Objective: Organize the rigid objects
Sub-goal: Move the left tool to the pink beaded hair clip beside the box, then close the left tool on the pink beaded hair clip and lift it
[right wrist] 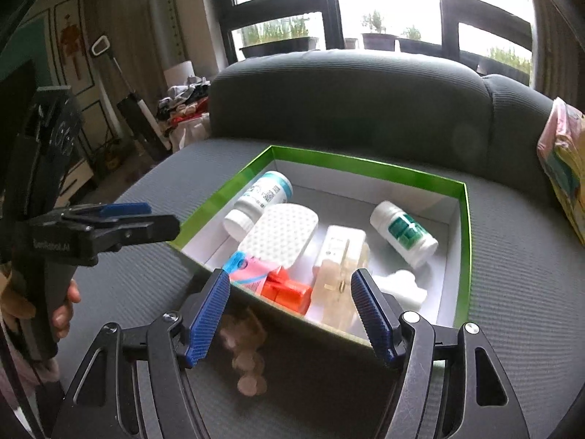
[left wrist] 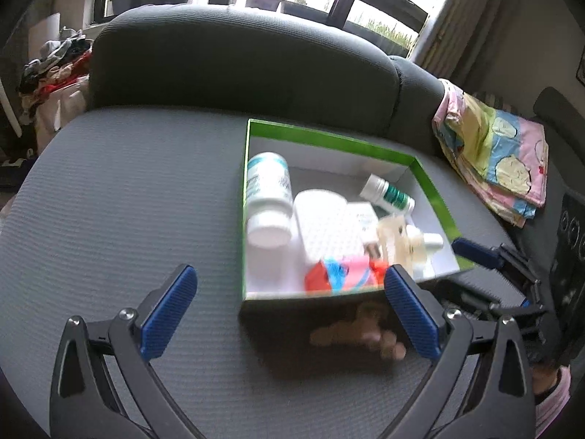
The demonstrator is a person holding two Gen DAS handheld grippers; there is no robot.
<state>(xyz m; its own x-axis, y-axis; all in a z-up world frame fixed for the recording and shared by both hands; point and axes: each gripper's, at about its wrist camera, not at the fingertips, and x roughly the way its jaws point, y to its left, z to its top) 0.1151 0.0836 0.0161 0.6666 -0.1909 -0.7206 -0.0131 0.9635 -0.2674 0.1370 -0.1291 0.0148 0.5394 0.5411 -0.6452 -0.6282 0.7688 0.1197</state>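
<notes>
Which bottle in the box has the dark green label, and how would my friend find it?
Look at the grey sofa seat, where an open box with a bright green rim sits. Inside, near its back right corner, a small white bottle lies on its side. Unlike the bigger bottle on the left with a pale teal label, this one wears a dark green band.

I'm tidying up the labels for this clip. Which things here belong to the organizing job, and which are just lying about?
Job:
green-rimmed box
large white bottle
green-label bottle
white dimpled case
orange block
both grippers, left and right, open

Lying about:
patterned cloth
clothes pile
window planters
</notes>
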